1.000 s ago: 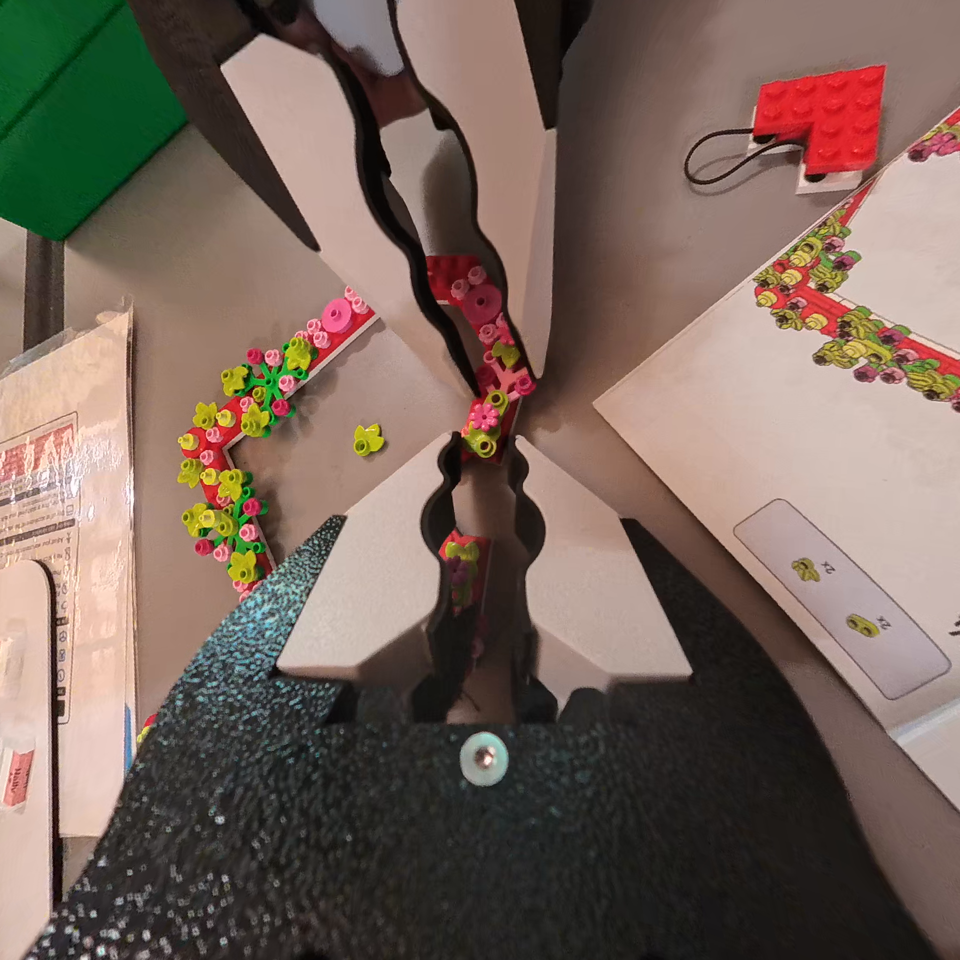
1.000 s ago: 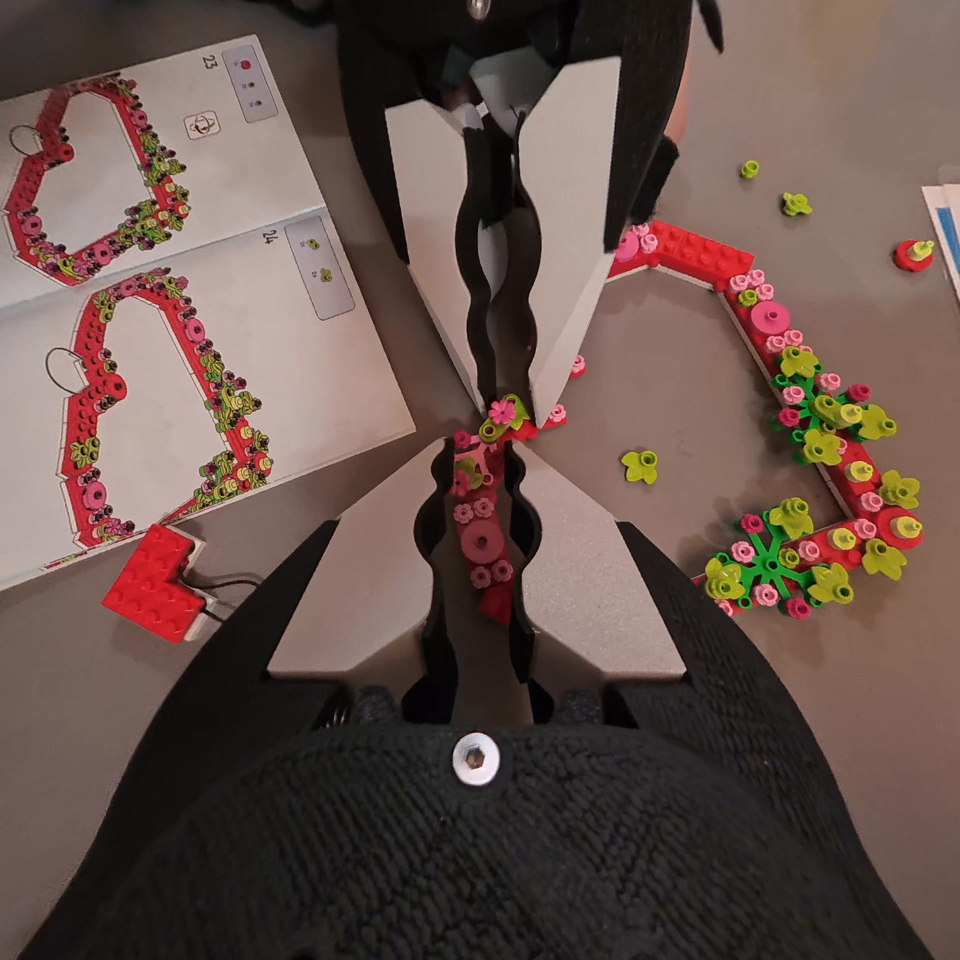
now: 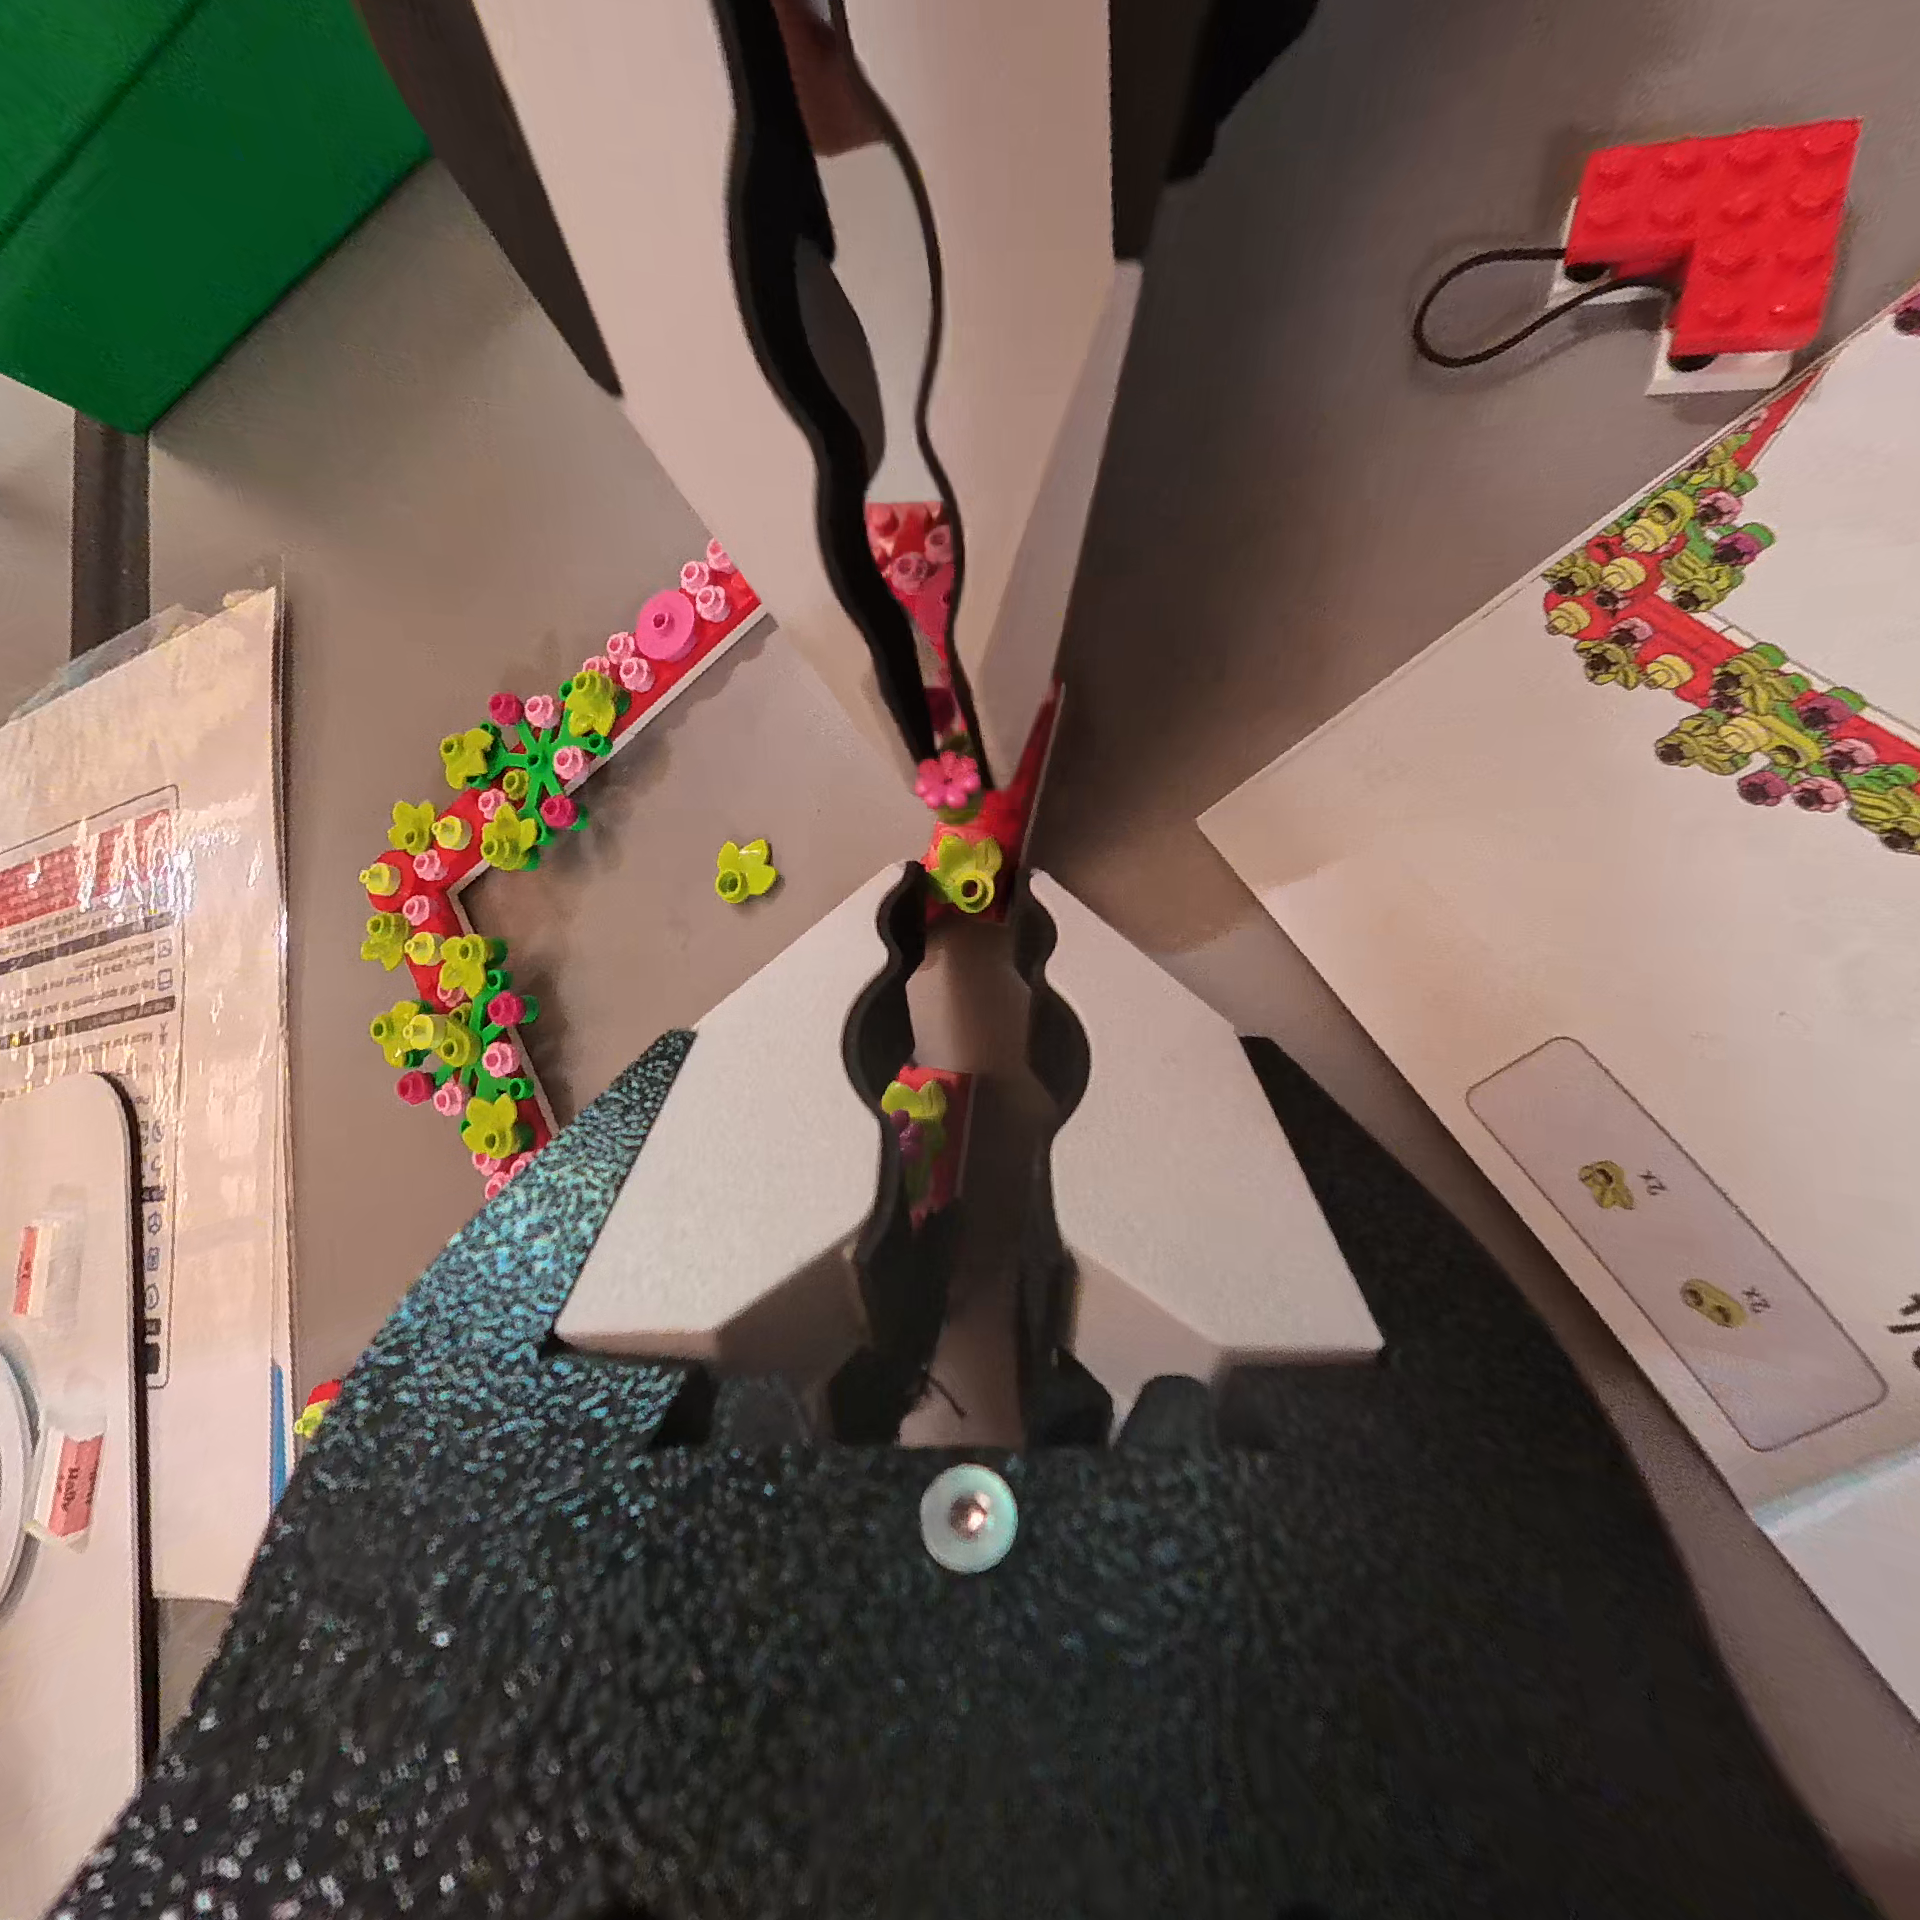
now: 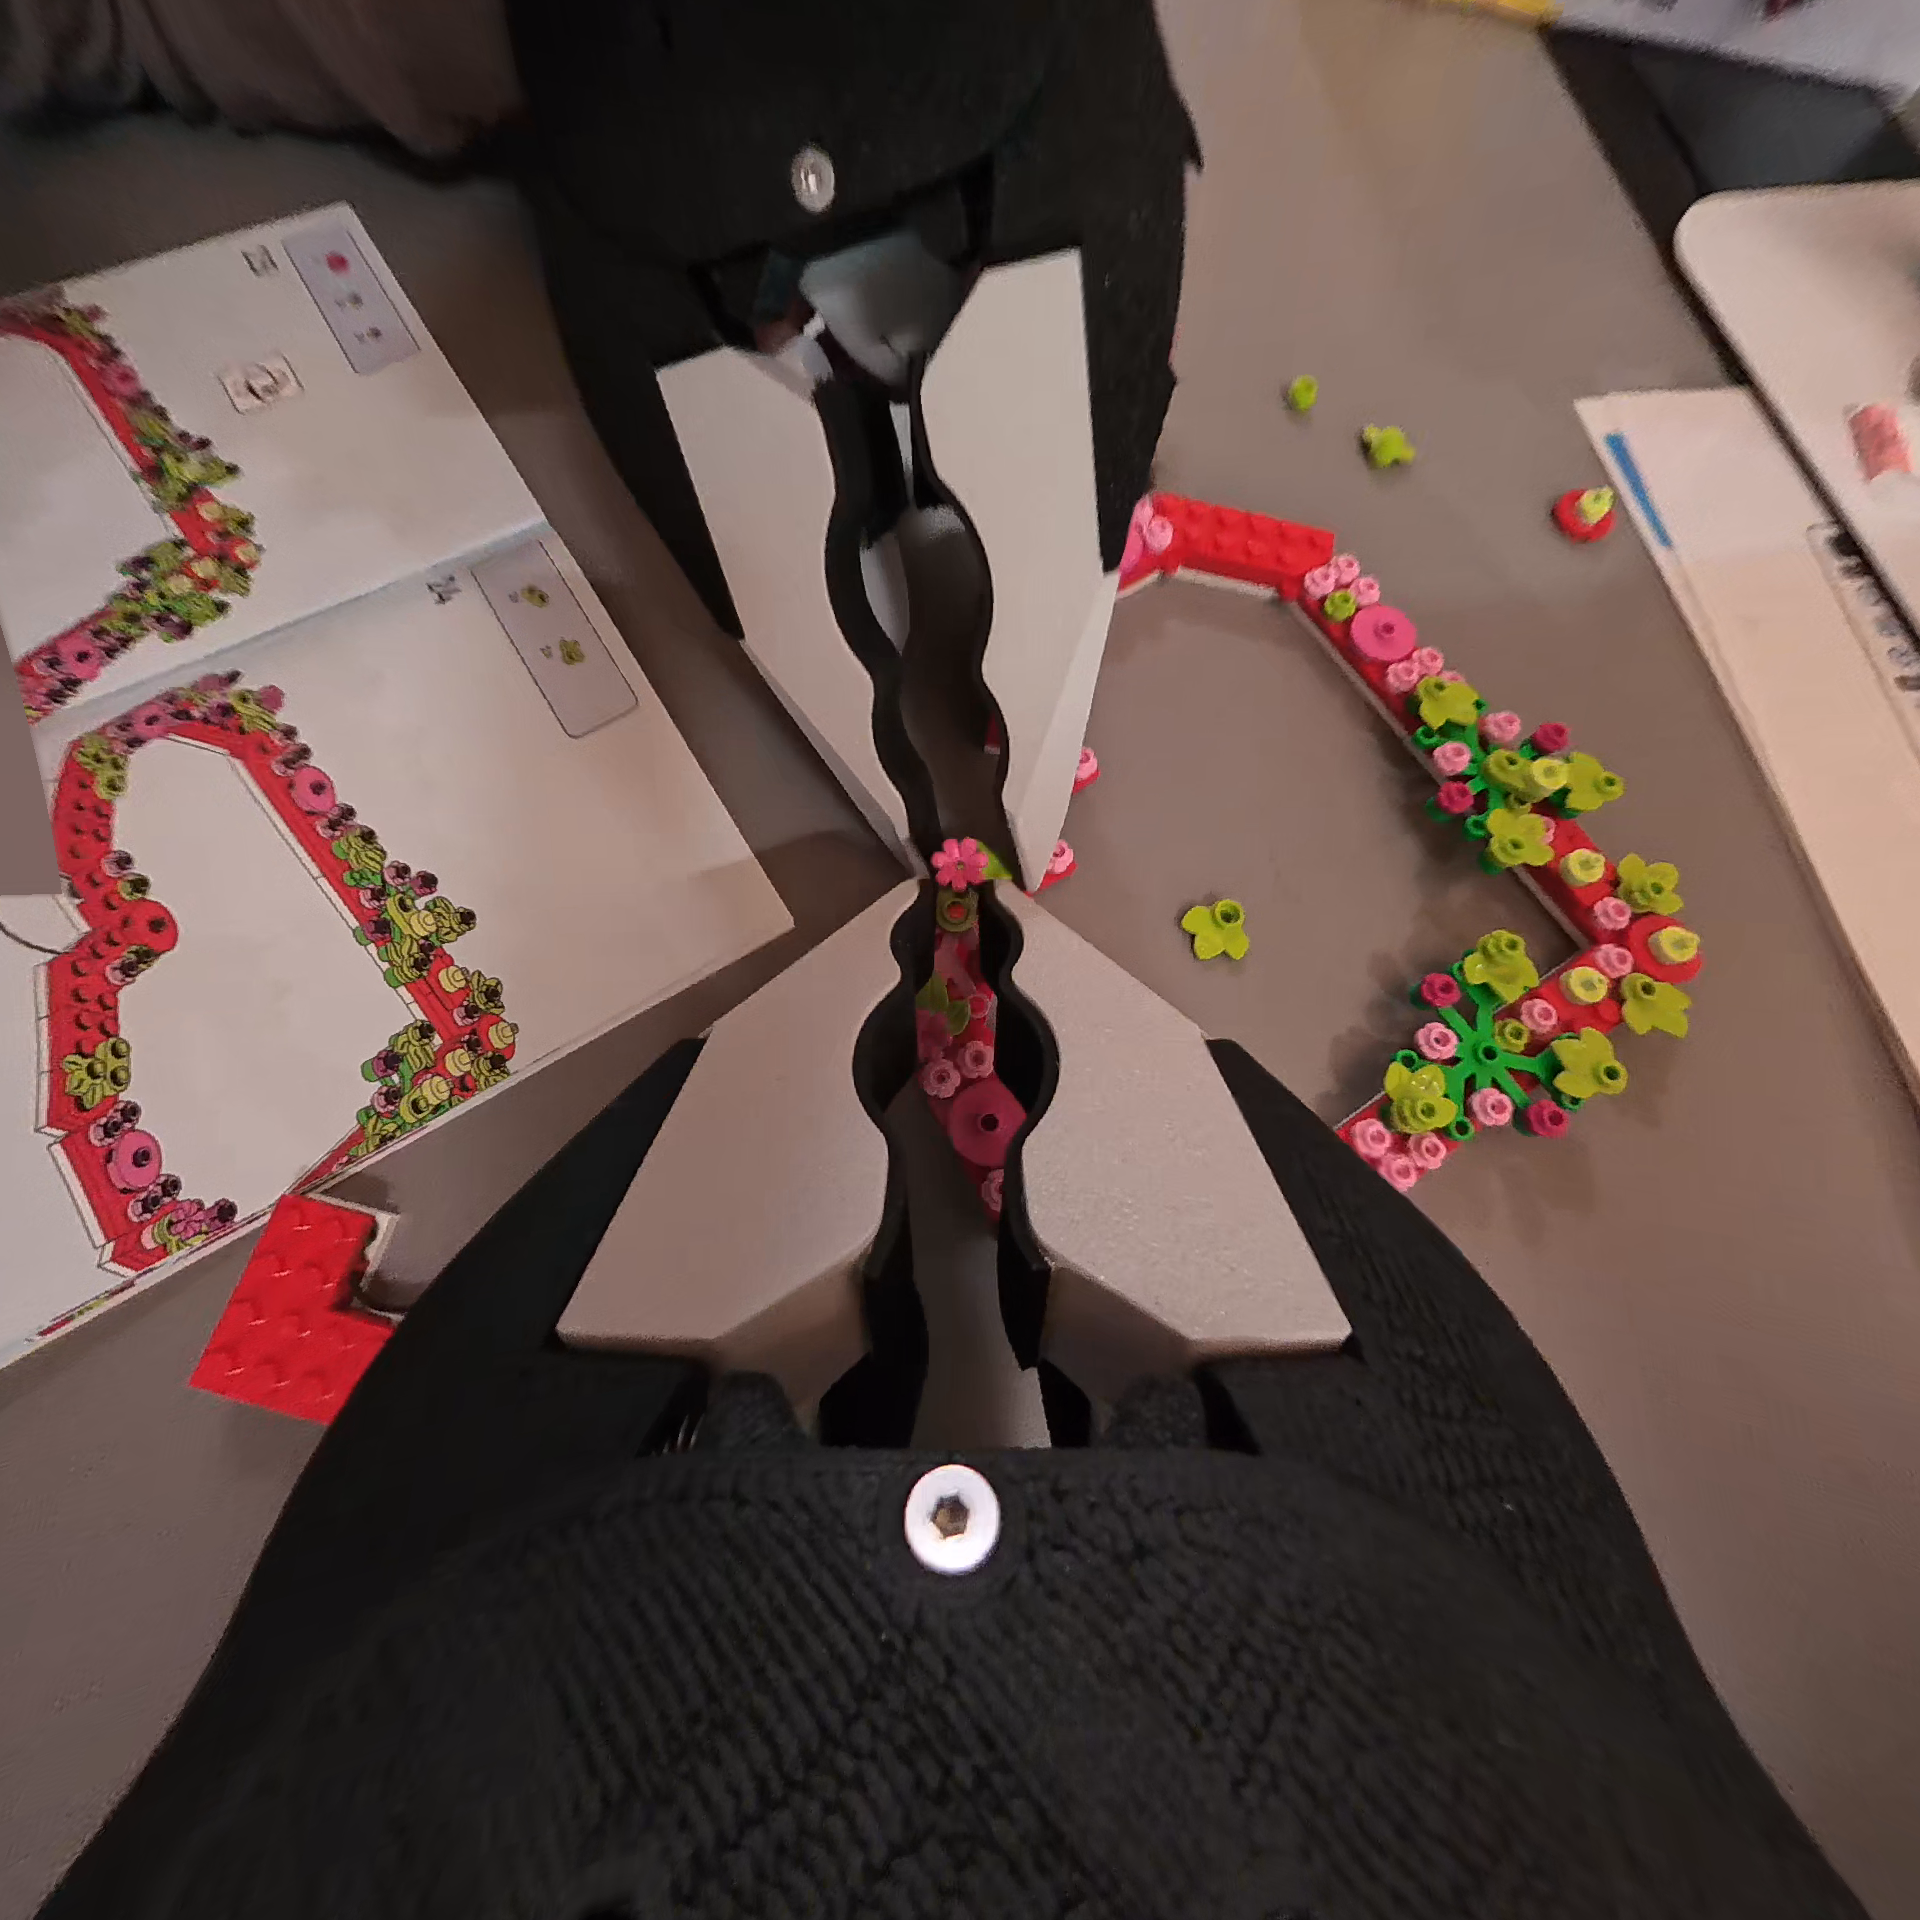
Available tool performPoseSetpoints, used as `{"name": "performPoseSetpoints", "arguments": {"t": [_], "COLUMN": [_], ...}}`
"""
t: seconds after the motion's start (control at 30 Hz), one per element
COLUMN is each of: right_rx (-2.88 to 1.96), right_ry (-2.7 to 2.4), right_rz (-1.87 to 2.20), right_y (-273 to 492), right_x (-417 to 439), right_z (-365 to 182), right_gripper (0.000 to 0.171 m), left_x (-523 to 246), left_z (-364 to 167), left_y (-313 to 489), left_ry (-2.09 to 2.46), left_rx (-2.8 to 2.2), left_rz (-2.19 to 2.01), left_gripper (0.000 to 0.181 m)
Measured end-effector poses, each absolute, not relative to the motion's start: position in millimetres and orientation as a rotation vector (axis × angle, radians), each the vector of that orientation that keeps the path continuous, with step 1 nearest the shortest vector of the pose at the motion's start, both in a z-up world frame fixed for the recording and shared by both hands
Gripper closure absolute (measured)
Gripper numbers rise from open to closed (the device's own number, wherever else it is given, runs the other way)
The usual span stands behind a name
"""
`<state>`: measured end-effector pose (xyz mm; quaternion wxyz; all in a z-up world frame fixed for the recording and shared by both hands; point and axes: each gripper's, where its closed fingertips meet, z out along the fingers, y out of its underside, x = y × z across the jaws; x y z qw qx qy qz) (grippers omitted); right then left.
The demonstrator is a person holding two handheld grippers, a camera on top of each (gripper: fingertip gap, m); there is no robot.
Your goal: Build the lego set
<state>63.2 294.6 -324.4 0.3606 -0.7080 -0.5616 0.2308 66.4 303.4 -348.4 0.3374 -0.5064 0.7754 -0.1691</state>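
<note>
Grey counter (image 4: pixel 1299 1018), booklet (image 4: pixel 395 727) left of the right hand-held gripper (image 4: pixel 961 904). Both grippers closed on the red strip (image 4: pixel 961 1081); left hand-held gripper (image 3: pixel 971 904) opposite. Since a second ago, tips nearer together, pink flower (image 4: pixel 957 861) now wedged between them: seating likely.

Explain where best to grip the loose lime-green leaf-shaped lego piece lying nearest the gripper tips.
Probably from above, closing on opposite edges of the lime-green leaf piece: it lies flat, stud upward, with bare table all round.
</note>
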Motion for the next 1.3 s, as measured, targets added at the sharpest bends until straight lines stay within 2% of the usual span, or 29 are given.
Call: {"name": "performPoseSetpoints", "arguments": {"t": [0.03,0.23,0.43,0.67,0.87,1.03,1.17,1.3], "right_rx": [-1.801,-1.756,-1.992,-2.139,-2.187,-1.987,-1.845,-1.805], "right_ry": [-1.437,-1.479,-1.780,-1.869,-1.867,-1.786,-1.834,-1.870], "right_rz": [0.613,0.677,0.436,0.403,0.406,0.524,0.500,0.538], "right_y": [294.6,294.3,286.7,276.9,276.4,281.8,285.3,282.4], "right_x": [63.7,80.4,144.0,167.1,169.1,137.1,116.8,106.5], "right_z": [-319.5,-300.9,-325.8,-343.9,-350.7,-323.3,-321.8,-328.8], "right_gripper": [0.165,0.165,0.165,0.164,0.145,0.141,0.140,0.141], "left_x": [66.3,66.4,66.4,66.4,66.7,69.2,78.1,86.6], "left_z": [-348.4,-348.5,-348.5,-348.3,-348.2,-347.1,-341.1,-337.3], "left_y": [303.4,303.4,303.5,303.4,303.4,301.5,290.9,283.1], "left_ry": [2.022,2.019,2.019,2.017,2.017,2.029,1.996,1.978], "left_rx": [-1.319,-1.324,-1.327,-1.324,-1.324,-1.275,-1.270,-1.220], "left_rz": [-0.436,-0.435,-0.441,-0.436,-0.426,-0.413,-0.507,-0.532], "left_gripper": [0.165,0.166,0.166,0.165,0.165,0.165,0.135,0.139]}}
